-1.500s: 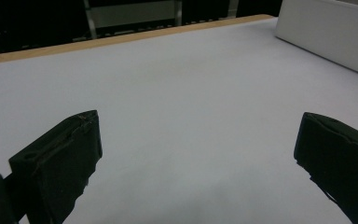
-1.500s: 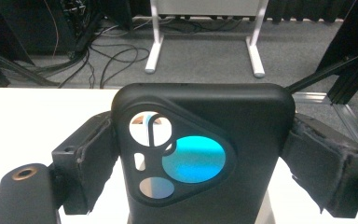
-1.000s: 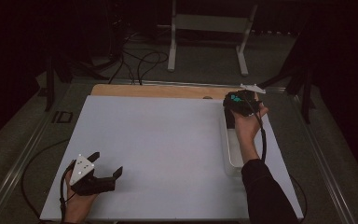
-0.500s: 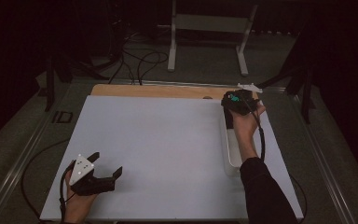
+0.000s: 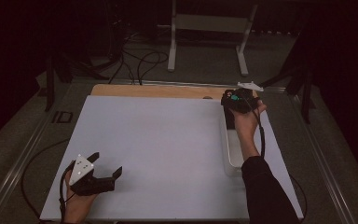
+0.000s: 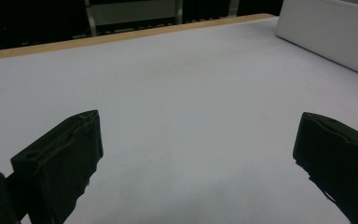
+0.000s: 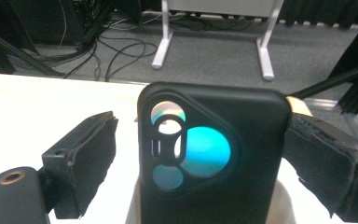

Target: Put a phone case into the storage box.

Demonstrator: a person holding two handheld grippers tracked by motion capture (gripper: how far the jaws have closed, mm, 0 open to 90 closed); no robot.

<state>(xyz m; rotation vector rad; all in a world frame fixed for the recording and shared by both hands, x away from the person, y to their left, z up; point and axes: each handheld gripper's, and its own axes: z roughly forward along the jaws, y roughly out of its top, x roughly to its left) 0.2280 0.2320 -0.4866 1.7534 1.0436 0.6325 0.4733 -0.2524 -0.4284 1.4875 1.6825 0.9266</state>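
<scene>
A black phone case (image 7: 256, 140) with a three-cornered camera cutout stands upright between the jaws of my right gripper (image 7: 200, 140). The right jaw touches its edge; the left jaw stands a little apart, so the gripper is open around it. In the high view this right gripper (image 5: 237, 100) is over the far end of a long white bin (image 5: 233, 154) at the table's right. At the front left corner, my left gripper (image 5: 107, 163) rests low on the white table (image 5: 168, 135). In its own view the left gripper (image 6: 196, 154) is wide open with nothing between the jaws.
The white bin (image 6: 326, 32) lies along the right side of the table. A wooden strip (image 5: 158, 90) runs along the far edge. Beyond it are floor cables (image 5: 140, 60) and a white stand (image 5: 209, 28). Dark frame legs (image 5: 303, 79) stand at the far right.
My right hand has drifted slightly left and away over the bin's far end. The left gripper has stayed where it was.
</scene>
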